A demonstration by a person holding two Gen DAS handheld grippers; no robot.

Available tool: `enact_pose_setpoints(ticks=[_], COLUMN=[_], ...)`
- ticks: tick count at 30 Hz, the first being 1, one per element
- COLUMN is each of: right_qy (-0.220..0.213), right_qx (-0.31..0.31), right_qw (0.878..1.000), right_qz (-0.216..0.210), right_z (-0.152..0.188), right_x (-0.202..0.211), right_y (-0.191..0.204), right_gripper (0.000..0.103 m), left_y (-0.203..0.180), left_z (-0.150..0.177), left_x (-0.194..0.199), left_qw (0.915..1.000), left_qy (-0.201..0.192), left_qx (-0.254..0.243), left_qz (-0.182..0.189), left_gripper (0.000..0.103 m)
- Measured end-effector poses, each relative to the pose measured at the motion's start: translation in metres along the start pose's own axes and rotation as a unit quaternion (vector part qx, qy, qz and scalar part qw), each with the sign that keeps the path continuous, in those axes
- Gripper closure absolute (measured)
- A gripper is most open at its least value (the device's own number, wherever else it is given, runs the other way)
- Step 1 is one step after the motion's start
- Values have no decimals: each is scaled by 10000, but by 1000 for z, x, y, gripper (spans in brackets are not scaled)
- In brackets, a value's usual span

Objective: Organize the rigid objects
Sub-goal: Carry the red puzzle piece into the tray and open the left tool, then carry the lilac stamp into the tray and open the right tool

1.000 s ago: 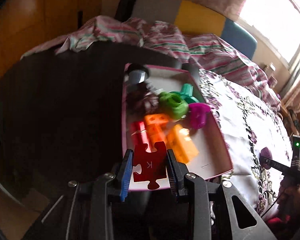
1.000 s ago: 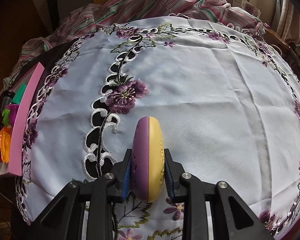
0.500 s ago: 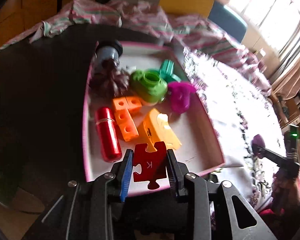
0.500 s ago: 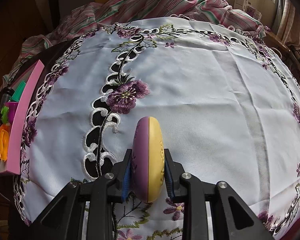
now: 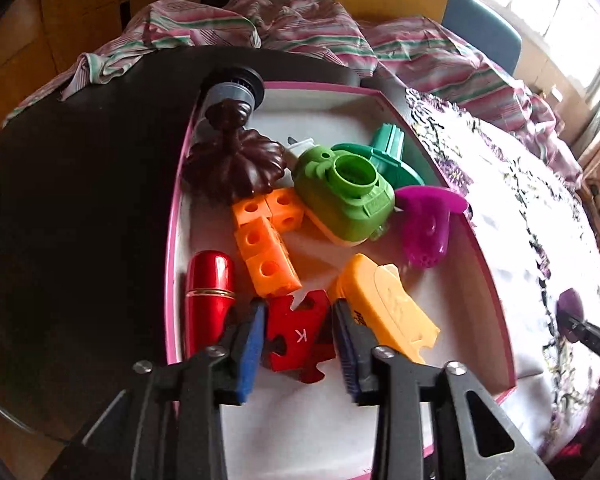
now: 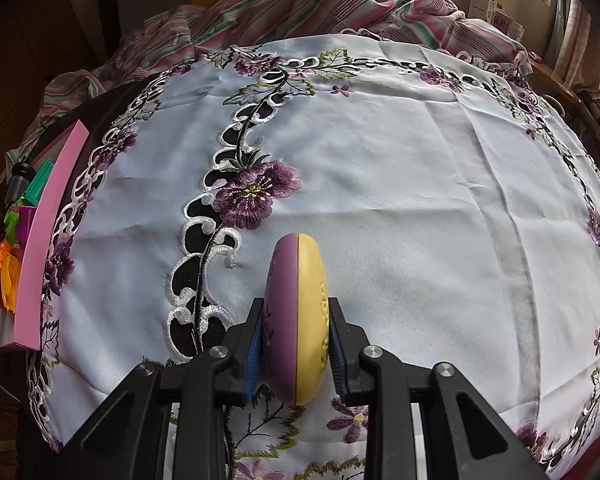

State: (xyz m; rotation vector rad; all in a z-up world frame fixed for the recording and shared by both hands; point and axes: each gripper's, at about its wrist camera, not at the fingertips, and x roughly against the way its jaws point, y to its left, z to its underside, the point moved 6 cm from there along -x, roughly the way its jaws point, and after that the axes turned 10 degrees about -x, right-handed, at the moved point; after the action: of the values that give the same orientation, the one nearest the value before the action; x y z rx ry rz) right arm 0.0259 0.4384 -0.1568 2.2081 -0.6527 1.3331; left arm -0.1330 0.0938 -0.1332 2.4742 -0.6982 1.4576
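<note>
Pink box (image 5: 496, 312): red "K" puzzle pc (image 5: 298, 336)

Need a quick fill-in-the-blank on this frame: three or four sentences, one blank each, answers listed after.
1. The red puzzle piece between the left gripper fingers bears the letter ____.
2. The right gripper is shut on a disc that is half purple and half ____.
3. The red cylinder lies inside the box with the ____ rim.
4. The right gripper hangs over a tablecloth embroidered with purple ____.

Answers: K; yellow; pink; flowers
</note>
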Motion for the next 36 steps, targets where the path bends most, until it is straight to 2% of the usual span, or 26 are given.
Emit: enact_pose_setpoints(ticks=[3, 7, 10, 17, 25, 36], right_qy=[-15, -35, -64, -79, -62, -266], right_qx=[17, 19, 23, -17, -1, 43], right_qw=[10000, 10000, 10000, 9999, 9997, 9991], right_qz=[22, 36, 70, 105, 218, 324], right_z=[0, 1, 1, 0, -1, -4], right_x=[0, 0, 1, 2, 2, 15], right_y=[0, 0, 1, 1, 2, 8], right_gripper=[75, 75, 75, 75, 75, 75], left_y=[0, -3, -3, 3, 18, 31], left_z=[1, 2, 5, 12, 20, 28], left_x=[12, 27, 37, 73, 92, 92], left_qw=[9998, 9992, 9988, 9953, 9939, 9937], left_qy=[-168, -373, -466, -760, -880, -846], left_qx=[-46, -56, -25, -170, 47, 215], left_qz=[-44, -92, -156, -574, -656, -697], left_gripper=[50, 46, 46, 46, 45, 45])
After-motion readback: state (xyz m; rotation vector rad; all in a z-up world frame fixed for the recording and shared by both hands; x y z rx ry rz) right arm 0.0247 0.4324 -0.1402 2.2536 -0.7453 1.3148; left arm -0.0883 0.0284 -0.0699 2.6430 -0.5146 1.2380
